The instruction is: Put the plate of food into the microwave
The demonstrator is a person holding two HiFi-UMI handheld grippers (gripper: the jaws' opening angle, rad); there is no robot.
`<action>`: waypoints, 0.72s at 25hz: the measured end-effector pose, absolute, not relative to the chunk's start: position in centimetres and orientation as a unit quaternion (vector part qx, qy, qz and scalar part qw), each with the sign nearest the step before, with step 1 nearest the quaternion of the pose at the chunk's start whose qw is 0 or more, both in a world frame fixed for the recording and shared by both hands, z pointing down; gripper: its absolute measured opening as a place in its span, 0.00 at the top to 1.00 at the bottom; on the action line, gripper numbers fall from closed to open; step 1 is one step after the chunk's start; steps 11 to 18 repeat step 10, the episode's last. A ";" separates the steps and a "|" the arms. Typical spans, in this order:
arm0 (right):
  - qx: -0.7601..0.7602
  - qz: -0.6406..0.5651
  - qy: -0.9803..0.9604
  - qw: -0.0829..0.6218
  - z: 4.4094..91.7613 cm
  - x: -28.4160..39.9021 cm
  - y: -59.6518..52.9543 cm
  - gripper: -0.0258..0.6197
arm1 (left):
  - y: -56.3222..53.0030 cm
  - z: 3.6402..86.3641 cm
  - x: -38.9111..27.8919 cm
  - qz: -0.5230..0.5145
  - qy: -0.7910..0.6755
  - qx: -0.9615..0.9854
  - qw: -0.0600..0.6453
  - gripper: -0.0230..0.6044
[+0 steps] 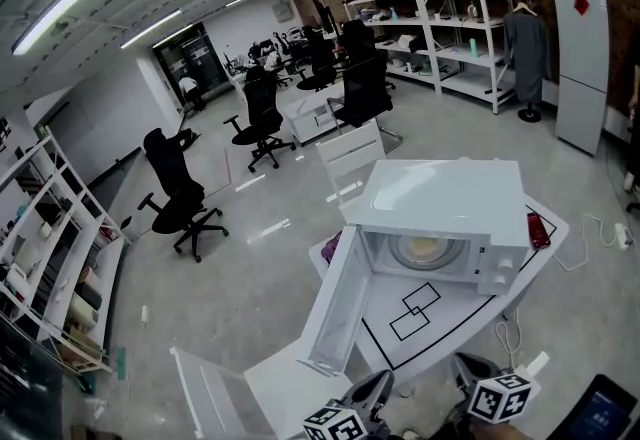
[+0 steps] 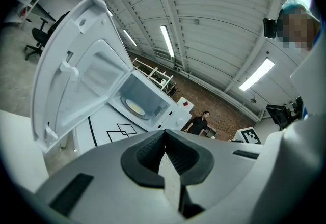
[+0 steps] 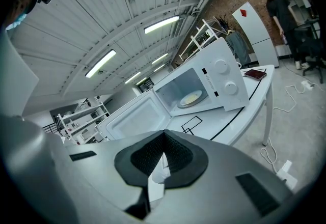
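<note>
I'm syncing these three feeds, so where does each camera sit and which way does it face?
Head view: on the person's head, steeply down at the open microwave; left gripper, right gripper at bottom.
Left gripper view: on that gripper, angled up past the door; shut jaws.
Right gripper view: likewise, facing the microwave's front; shut jaws.
Shared: the plate of food inside.

"Where has the person got the two grippers?"

"Low and close in front of the body, side by side but not touching. The left gripper point(image 1: 372, 390) points forward and a little up, with its marker cube point(image 1: 335, 423) nearest the person. The right gripper point(image 1: 472, 368) sits slightly higher and is tilted the same way."

"Is either one open?"

"No. The left jaws meet at the tips with nothing between them. The right jaws are the same, pads together and empty."
</note>
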State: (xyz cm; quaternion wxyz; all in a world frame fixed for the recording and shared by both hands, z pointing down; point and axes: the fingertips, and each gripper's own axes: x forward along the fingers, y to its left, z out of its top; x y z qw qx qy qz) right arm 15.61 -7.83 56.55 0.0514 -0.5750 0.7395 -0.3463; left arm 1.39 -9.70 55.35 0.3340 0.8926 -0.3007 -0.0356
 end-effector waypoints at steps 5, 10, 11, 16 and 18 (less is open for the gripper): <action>-0.574 -0.347 0.740 0.052 56.8 15.6 -7.9 0.96 | -9.7 55.6 1.6 -0.034 -0.297 0.894 0.333 0.96; -0.571 -0.345 0.744 0.049 56.6 15.3 -8.3 0.96 | -10.0 55.4 1.7 -0.038 -0.300 0.892 0.335 0.96; -0.571 -0.345 0.744 0.049 56.6 15.3 -8.3 0.96 | -10.0 55.4 1.7 -0.038 -0.300 0.892 0.335 0.96; -0.571 -0.345 0.744 0.049 56.6 15.3 -8.3 0.96 | -10.0 55.4 1.7 -0.038 -0.300 0.892 0.335 0.96; -0.571 -0.345 0.744 0.049 56.6 15.3 -8.3 0.96 | -10.0 55.4 1.7 -0.038 -0.300 0.892 0.335 0.96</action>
